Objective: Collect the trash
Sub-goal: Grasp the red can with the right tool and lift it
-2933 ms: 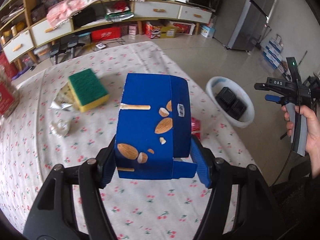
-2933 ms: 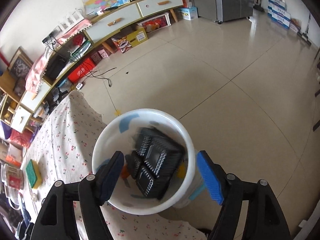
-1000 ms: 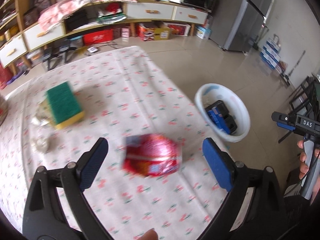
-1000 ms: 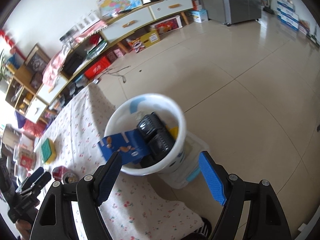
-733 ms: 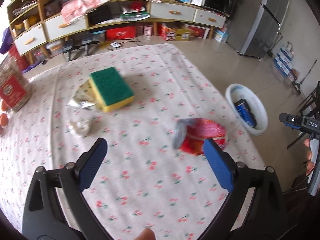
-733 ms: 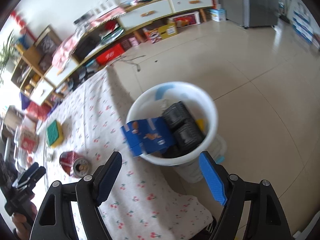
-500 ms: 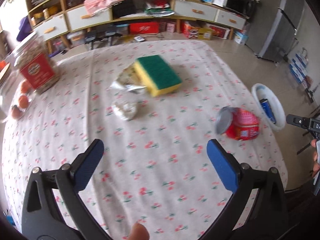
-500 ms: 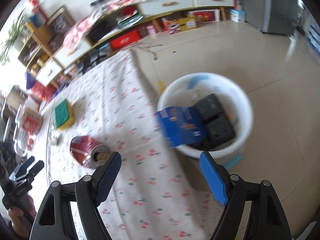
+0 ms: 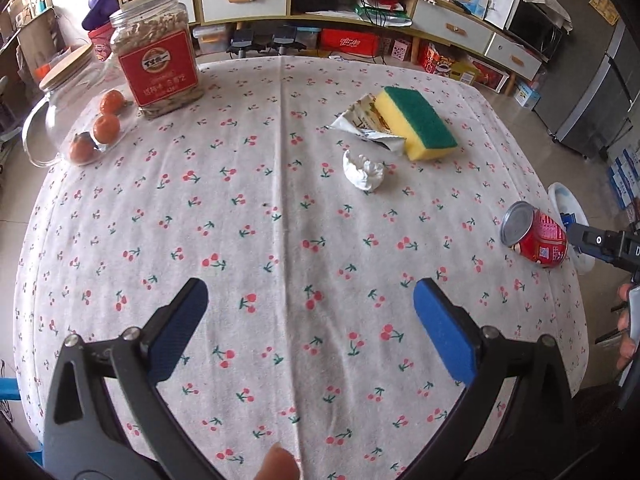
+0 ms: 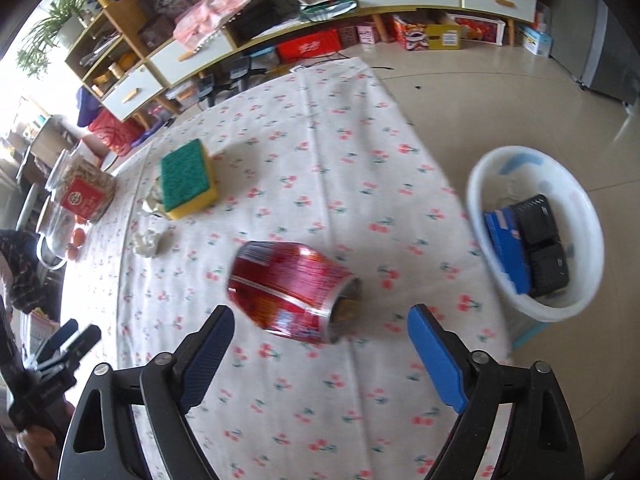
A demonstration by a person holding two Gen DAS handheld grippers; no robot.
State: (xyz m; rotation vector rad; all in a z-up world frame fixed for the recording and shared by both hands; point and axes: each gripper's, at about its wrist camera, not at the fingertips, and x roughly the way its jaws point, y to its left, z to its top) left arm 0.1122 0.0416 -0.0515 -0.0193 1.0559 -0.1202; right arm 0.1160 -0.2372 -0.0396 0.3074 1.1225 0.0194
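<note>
A red can (image 10: 290, 290) lies on its side on the cherry-print tablecloth (image 10: 340, 184), just ahead of my right gripper (image 10: 318, 326), whose jaws are opening with nothing between them. The same can (image 9: 536, 236) rests near the table's right edge in the left wrist view. My left gripper (image 9: 310, 320) stands wide open over bare cloth, holding nothing. Farther off lie a crumpled white paper ball (image 9: 362, 172), a torn wrapper (image 9: 366, 124) and a yellow-green sponge (image 9: 416, 122). A white bin (image 10: 536, 236) on the floor holds a blue box (image 10: 504, 246) and black trays.
A big red-labelled jar (image 9: 156, 54), a glass lidded jar (image 9: 66, 92) and three small oranges (image 9: 106, 126) stand at the table's far left. Shelves and drawers (image 9: 360, 4) line the back wall. A hand (image 9: 626, 328) holds the other gripper at the right edge.
The blue box left my left gripper and now lies in the bin. Both grippers have swung from the bin back over the table; the right one now faces the red can and has widened.
</note>
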